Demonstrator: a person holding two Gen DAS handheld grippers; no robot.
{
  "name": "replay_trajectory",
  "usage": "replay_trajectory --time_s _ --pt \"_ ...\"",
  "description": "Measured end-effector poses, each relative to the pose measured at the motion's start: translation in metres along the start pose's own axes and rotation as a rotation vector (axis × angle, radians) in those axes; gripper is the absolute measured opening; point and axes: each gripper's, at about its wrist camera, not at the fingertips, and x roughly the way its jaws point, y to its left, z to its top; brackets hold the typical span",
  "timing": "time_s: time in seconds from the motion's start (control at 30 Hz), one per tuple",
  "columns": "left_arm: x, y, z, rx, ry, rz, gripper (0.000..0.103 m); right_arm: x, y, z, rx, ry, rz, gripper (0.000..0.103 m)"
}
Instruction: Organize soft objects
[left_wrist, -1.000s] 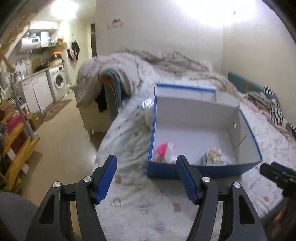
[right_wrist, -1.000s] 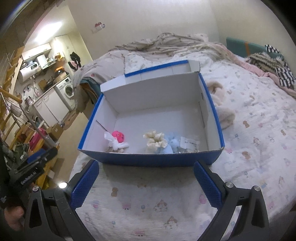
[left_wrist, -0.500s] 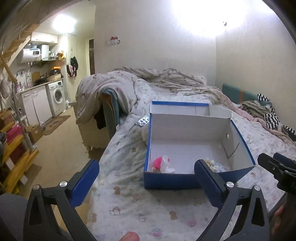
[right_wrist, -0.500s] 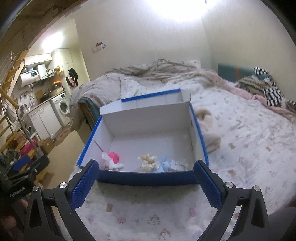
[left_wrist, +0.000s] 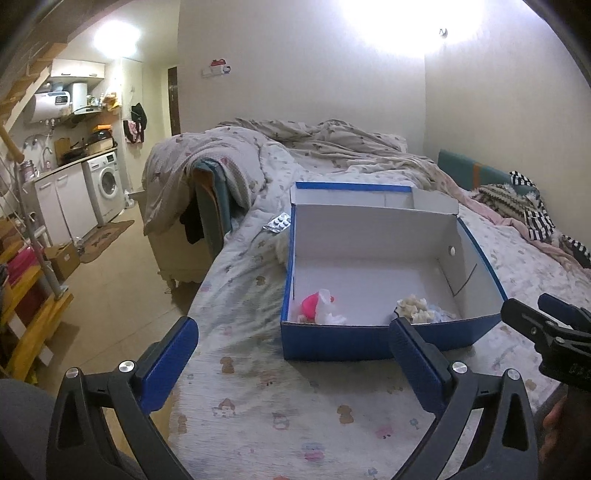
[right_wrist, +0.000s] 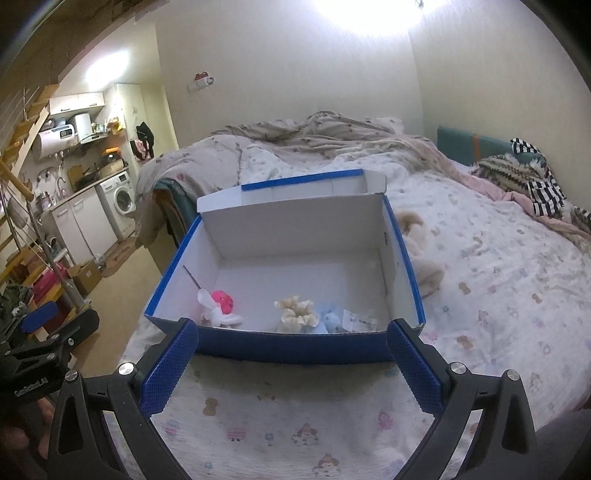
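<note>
Both the left gripper (left_wrist: 291, 350) and right gripper (right_wrist: 291, 354) hover released before the blue box (right_wrist: 295, 349) holding 3 toys; next, fetch the beige plush (right_wrist: 424, 258) at frame right

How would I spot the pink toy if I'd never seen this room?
Find the blue box on the bed. Inside, three small plush toys sit along its near wall. The pink toy is at the left end, bright pink with white parts, unlike the cream toy and pale blue toy.
</note>
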Motion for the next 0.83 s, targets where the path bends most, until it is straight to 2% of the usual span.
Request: replay_trajectory --time_s 0.83 --pt "-0.0002 -0.0004 0.0019 -0.02 0.007 -0.028 0.103 0.0003 0.0049 -0.0007 -0.013 0.008 -0.011 0.103"
